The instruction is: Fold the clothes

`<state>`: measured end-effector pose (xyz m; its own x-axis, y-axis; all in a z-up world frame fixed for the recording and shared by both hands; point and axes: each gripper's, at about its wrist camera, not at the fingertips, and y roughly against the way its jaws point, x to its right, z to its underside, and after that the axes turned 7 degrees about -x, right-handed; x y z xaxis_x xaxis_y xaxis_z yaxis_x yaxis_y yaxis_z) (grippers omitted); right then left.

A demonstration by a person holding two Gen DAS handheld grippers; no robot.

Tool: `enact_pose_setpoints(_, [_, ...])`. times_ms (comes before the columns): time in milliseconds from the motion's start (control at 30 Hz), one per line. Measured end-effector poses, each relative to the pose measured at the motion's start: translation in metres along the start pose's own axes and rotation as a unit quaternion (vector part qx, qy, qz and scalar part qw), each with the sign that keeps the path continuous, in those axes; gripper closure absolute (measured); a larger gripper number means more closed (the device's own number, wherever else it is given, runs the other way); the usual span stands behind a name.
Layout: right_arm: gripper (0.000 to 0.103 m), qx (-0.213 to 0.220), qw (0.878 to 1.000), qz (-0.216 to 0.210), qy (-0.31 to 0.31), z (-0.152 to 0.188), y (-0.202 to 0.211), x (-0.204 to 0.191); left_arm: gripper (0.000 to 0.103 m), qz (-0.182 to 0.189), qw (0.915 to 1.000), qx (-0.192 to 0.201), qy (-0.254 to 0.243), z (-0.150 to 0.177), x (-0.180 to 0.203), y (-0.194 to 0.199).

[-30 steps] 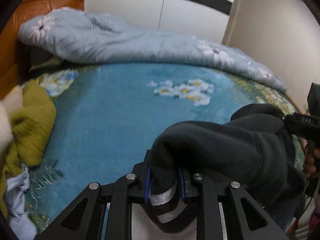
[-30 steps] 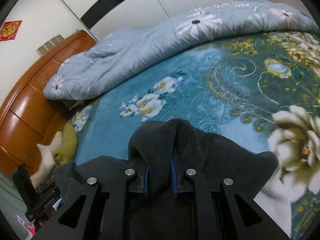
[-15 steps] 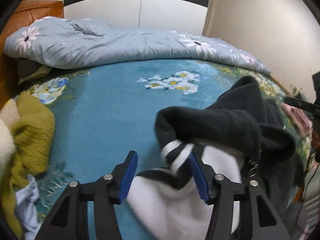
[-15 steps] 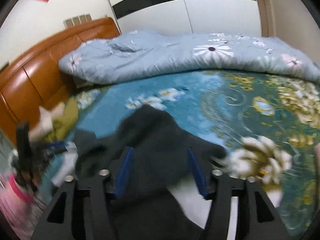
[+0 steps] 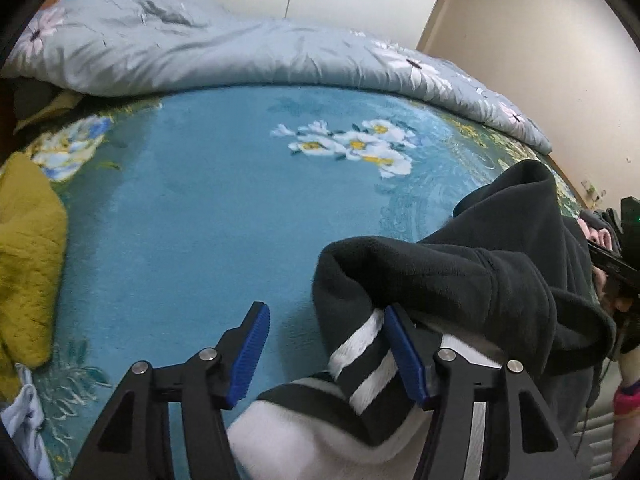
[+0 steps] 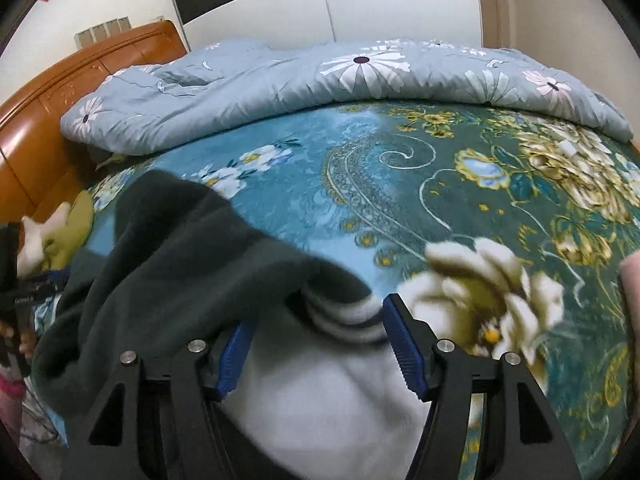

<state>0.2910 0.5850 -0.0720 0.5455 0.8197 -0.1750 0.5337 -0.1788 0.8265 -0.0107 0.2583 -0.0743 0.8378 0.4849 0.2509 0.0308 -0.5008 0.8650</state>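
Both tongs spread, pinching nothing. The dark fleece garment (image 5: 460, 280) lies bunched on the bed (image 5: 200, 208), draped across your left tongs (image 5: 326, 350) toward their right side; its striped cuff (image 5: 368, 364) sits between the blue pads, touching the right one. Your right tongs (image 6: 316, 344) hover low over the white lining (image 6: 320, 400), with the dark fabric heaped to their left. Judgement: the fold is bulky; flatten it before regripping, and take hold at the outer edges. Both tongs point forward toward the quilt (image 6: 320, 84).

The dark fleece garment (image 6: 168, 264) is motion-blurred, its white part (image 5: 304, 440) cut off by the bottom edge.
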Motion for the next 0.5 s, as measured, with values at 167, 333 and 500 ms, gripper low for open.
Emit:
enact_pose_setpoints(167, [0.037, -0.002, 1.0, -0.003, 0.003, -0.01, -0.015, -0.002, 0.039, 0.019, 0.9996, -0.013, -0.018, -0.002, 0.007, -0.009])
enact_pose_setpoints(333, [0.081, 0.008, 0.999, -0.015, -0.032, -0.01, -0.012, 0.001, 0.039, 0.036, 0.9991, -0.021, 0.004, -0.006, 0.002, -0.02])
enact_pose_setpoints(500, [0.09, 0.036, 0.995, -0.035, -0.083, -0.011, 0.015, 0.007, 0.078, 0.041, 0.9982, -0.015, 0.041, -0.006, -0.008, -0.024])
